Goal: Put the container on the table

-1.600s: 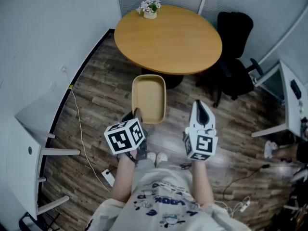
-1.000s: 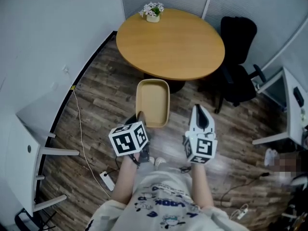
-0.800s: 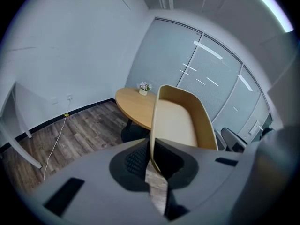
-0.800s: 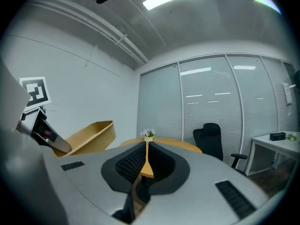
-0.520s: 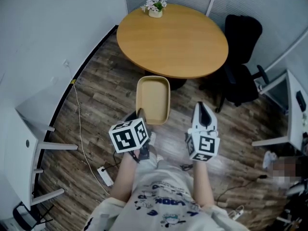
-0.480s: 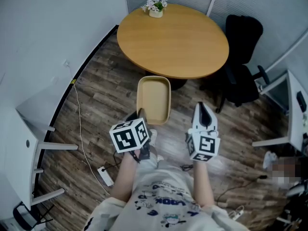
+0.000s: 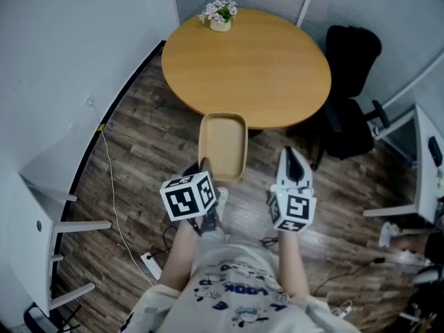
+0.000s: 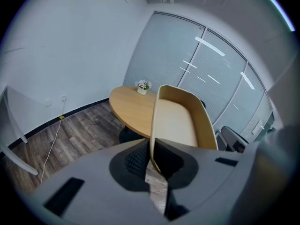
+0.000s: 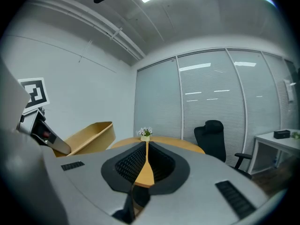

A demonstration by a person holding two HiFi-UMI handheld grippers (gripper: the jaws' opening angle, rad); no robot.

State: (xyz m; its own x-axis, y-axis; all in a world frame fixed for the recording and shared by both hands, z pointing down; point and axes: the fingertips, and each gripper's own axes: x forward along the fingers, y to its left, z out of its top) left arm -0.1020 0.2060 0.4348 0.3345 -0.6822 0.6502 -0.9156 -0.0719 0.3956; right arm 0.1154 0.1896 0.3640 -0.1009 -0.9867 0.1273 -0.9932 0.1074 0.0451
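Container point(image 7: 223, 144): tan, oblong, open-topped and empty, held off the wood floor point(image 7: 149, 141), not on the table. In the head view its far end overlaps the near edge of the round wooden table point(image 7: 246, 68).

Far left: a cable point(image 7: 114, 186) trails across the floor.

Left gripper point(image 7: 202, 166): jaws clamped on the container's near wall, one jaw inside and one outside, as the left gripper view confirms; the container projects forward from it toward the table.

Table top: bare except for a small flower pot point(image 7: 220, 16) at the far edge.

Right gripper point(image 7: 290, 157): jaws together, nothing between them, level with the container's right side and apart from it.

Right: a black office chair point(image 7: 350, 92) stands beside the table.
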